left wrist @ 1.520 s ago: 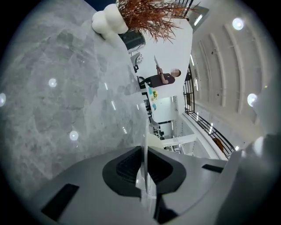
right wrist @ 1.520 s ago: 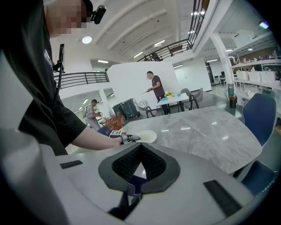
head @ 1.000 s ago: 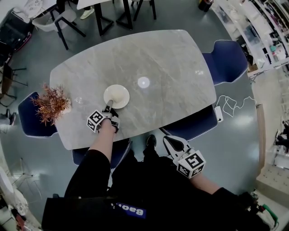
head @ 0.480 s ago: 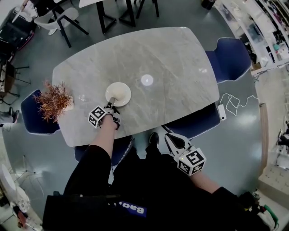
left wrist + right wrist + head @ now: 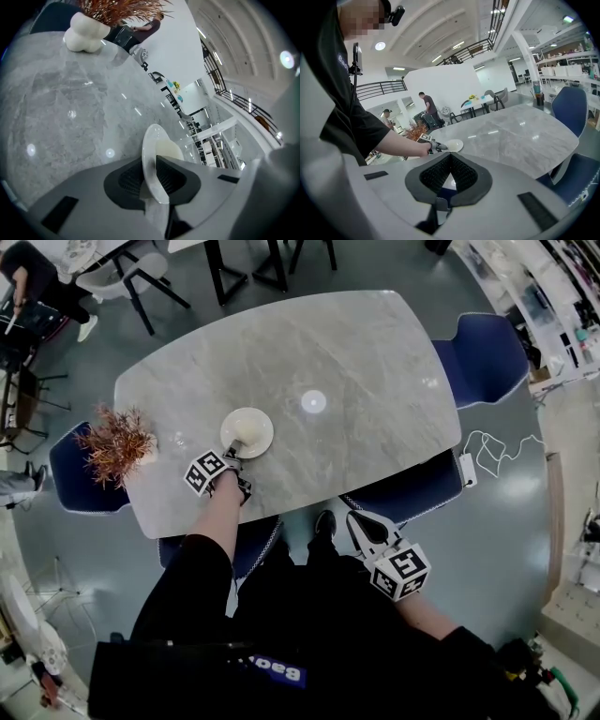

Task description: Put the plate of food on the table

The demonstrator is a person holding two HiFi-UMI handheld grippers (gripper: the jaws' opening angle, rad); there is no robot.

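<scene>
Right of the plant [image 5: 114, 442], the left gripper [image 5: 228, 463] clamps the plate [image 5: 247, 432] by its near rim. The plate seems to lie flat on the table [image 5: 375, 362], just beyond the jaws. Well right of the plate and off the table, the right gripper [image 5: 359, 521] hangs empty with its jaws together.

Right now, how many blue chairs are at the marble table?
4. Left-end chair beside the dried plant; near-left chair under the person's arm; near-right chair; right-end chair at the far corner. The person's body could hide more.
</scene>
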